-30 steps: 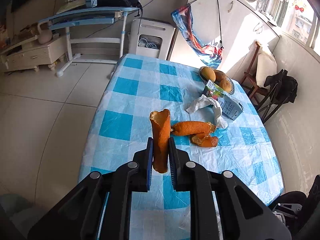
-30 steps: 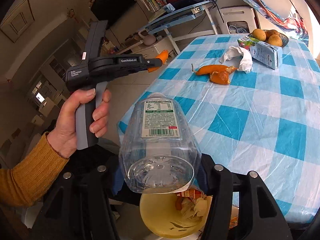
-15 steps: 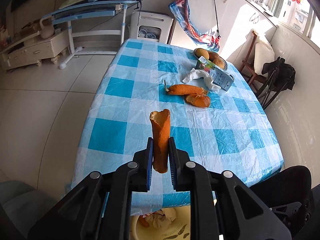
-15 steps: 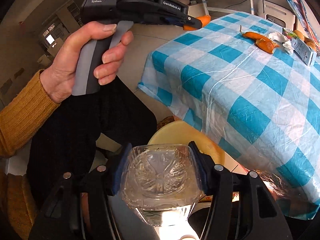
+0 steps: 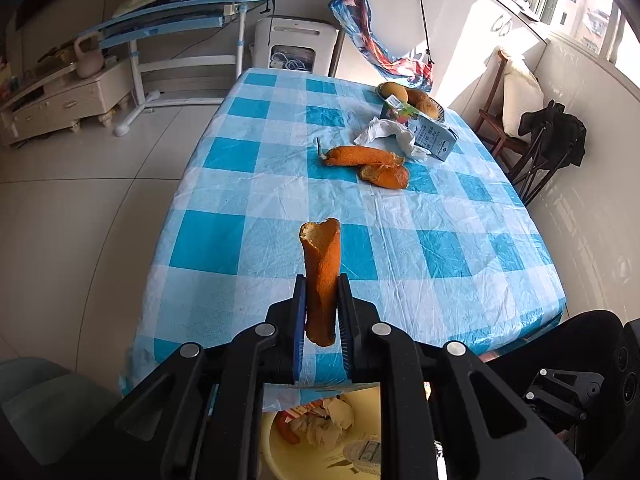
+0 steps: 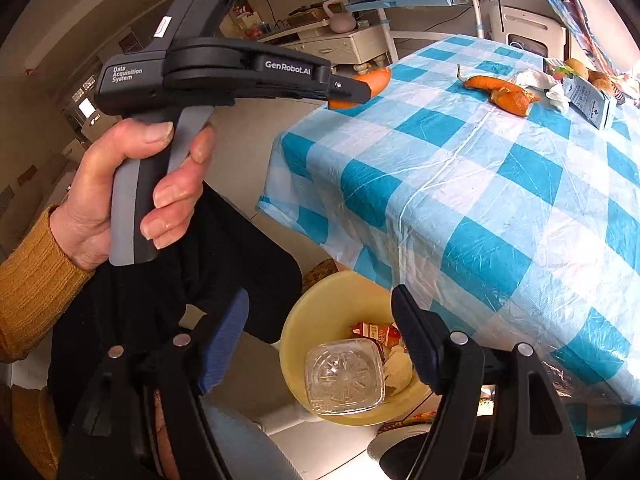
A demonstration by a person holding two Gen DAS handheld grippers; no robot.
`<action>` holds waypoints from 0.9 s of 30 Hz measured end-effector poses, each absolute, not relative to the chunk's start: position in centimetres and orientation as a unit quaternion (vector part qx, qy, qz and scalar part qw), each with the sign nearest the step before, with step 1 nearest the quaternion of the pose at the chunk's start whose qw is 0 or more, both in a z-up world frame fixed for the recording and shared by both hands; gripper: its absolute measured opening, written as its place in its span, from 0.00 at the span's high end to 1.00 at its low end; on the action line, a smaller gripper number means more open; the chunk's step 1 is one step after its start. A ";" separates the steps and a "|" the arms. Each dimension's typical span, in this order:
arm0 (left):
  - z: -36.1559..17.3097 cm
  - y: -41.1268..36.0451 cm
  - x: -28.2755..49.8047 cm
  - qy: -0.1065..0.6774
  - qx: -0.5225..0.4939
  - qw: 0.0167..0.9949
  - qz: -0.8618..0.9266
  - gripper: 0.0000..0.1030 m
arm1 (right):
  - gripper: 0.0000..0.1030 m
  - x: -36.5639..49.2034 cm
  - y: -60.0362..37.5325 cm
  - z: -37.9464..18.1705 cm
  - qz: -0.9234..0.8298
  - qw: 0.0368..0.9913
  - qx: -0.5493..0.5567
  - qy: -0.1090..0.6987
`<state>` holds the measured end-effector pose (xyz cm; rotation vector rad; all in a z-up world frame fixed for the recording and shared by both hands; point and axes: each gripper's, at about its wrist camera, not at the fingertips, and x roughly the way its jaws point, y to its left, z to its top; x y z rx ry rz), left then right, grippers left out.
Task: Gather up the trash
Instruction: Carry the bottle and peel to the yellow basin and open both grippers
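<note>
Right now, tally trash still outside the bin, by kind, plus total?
Orange peel: 3, one in the left gripper, two on the table
Crumpled tissue: 1
Carton: 1
Total: 5
The clear bottle already lies in the yellow bin.

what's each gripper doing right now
left gripper: shut on the orange peel
right gripper: jaws just opened, empty; bottle lies in the bin

Bright window daylight — sharp, fisheye-bent edges
</note>
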<state>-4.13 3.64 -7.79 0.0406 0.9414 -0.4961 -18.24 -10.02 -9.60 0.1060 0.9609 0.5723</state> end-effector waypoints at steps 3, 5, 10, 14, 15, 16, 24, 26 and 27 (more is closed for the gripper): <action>-7.7 3.4 -4.4 0.446 0.023 0.862 -0.239 0.86 | 0.28 -18.1 -12.2 -8.4 0.238 0.871 0.088 0.420; -7.5 3.4 -4.8 0.443 0.024 0.863 -0.242 0.86 | 0.27 -18.0 -13.9 -7.8 0.210 0.886 0.117 0.397; -7.6 3.1 -6.2 0.445 0.033 0.858 -0.253 0.86 | 0.22 -18.3 -17.7 -6.9 0.139 0.907 0.184 0.353; -7.9 2.5 -7.6 0.451 0.053 0.852 -0.261 0.86 | 0.21 -18.4 -18.8 -6.7 0.120 0.909 0.211 0.339; -8.1 2.4 -8.0 0.453 0.059 0.850 -0.263 0.86 | 0.21 -18.4 -18.8 -6.6 0.119 0.911 0.209 0.335; -8.2 2.3 -8.4 0.455 0.065 0.848 -0.265 0.86 | 0.21 -18.4 -18.7 -6.5 0.119 0.912 0.207 0.333; -9.2 1.6 -11.4 0.469 0.101 0.835 -0.271 0.86 | 0.18 -18.5 -18.6 -6.3 0.111 0.918 0.195 0.328; -9.5 1.5 -12.2 0.474 0.109 0.831 -0.272 0.86 | 0.18 -18.6 -18.8 -6.3 0.110 0.918 0.196 0.327; -9.6 1.4 -12.6 0.476 0.114 0.829 -0.272 0.86 | 0.18 -18.7 -18.8 -6.3 0.109 0.918 0.197 0.326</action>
